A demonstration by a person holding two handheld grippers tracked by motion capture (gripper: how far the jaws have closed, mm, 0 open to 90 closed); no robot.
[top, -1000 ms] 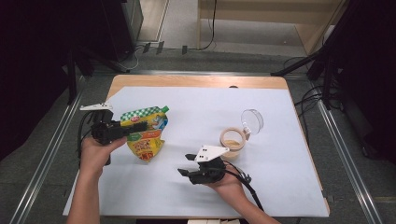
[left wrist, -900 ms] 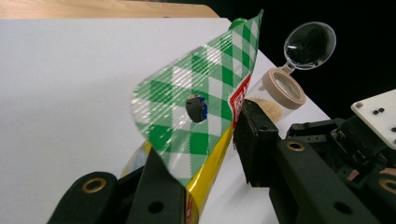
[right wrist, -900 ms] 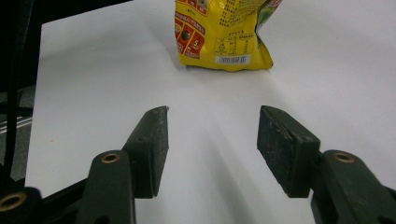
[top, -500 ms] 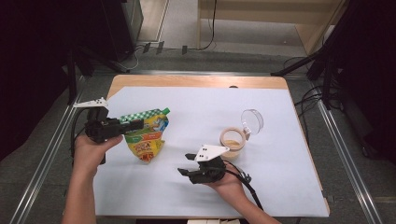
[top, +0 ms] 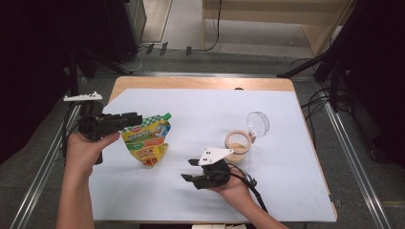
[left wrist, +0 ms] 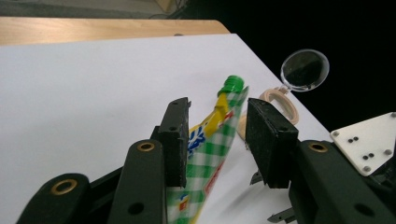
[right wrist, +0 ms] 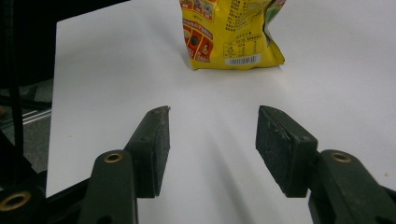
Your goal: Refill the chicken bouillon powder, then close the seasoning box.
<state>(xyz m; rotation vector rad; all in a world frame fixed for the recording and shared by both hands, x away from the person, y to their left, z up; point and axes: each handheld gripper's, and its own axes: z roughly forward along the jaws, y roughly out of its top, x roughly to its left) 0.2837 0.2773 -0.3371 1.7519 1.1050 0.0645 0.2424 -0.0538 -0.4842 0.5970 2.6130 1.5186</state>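
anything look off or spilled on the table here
Nothing spilled. The yellow and green-checked spouted pouch stands tilted, leaning toward the open left gripper. The small tan jar sits open, its clear round lid propped upright beside it.

Your left gripper (top: 125, 119) sits at the bench's left side, its jaws pointing right and meeting the top edge of the yellow-and-green pouch (top: 145, 139), which stands on the white sheet (top: 200, 109). Whether the jaws pinch it is too small to tell. Your right gripper (top: 191, 170) rests low in the near middle, jaws spread and pointing left, apart from the pouch. Just beyond it stands a small open jar (top: 237, 142), with its clear round lid (top: 258, 124) tilted up beside it.
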